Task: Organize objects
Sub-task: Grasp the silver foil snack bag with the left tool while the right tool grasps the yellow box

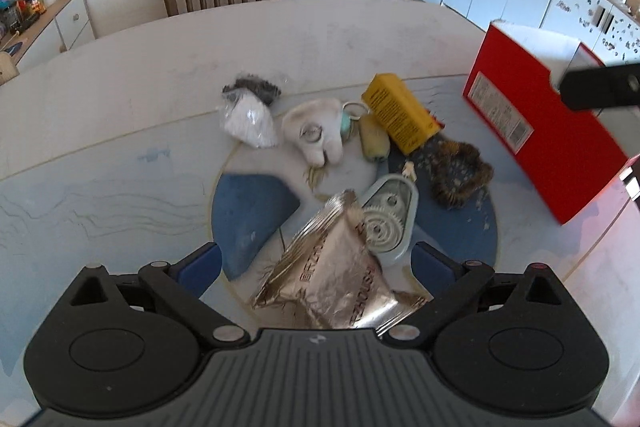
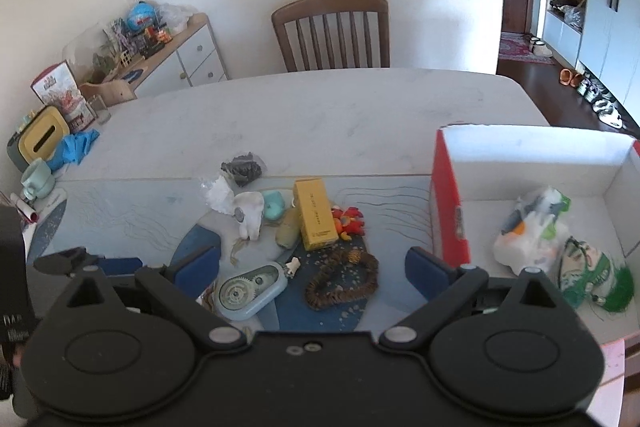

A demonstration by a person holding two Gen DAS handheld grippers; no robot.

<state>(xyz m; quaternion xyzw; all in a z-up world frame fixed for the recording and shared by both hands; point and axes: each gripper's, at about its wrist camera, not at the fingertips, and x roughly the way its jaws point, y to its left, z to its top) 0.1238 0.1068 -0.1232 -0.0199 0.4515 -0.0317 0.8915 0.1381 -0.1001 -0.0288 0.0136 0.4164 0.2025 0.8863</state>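
A pile of small objects lies on the table mat: a silver foil packet [image 1: 332, 271], a pale blue gear case [image 1: 386, 219] [image 2: 250, 289], a yellow box [image 1: 400, 113] [image 2: 314, 219], a white plush [image 1: 314, 135], a brown wreath [image 1: 458, 173] [image 2: 344, 281] and a bagged white-and-grey item [image 1: 248, 115]. My left gripper [image 1: 316, 263] is open, its blue pads either side of the foil packet and apart from it. My right gripper [image 2: 312, 263] is open and empty above the wreath and gear case. A red box [image 1: 540, 131] [image 2: 450, 203] stands at the right, holding bagged items [image 2: 528, 235].
A wooden chair [image 2: 332, 31] stands at the table's far side. A sideboard [image 2: 160, 55] with clutter is at the left. A yellow tissue box [image 2: 40, 139], blue gloves [image 2: 76, 147] and a mug [image 2: 36, 181] sit at the table's left edge.
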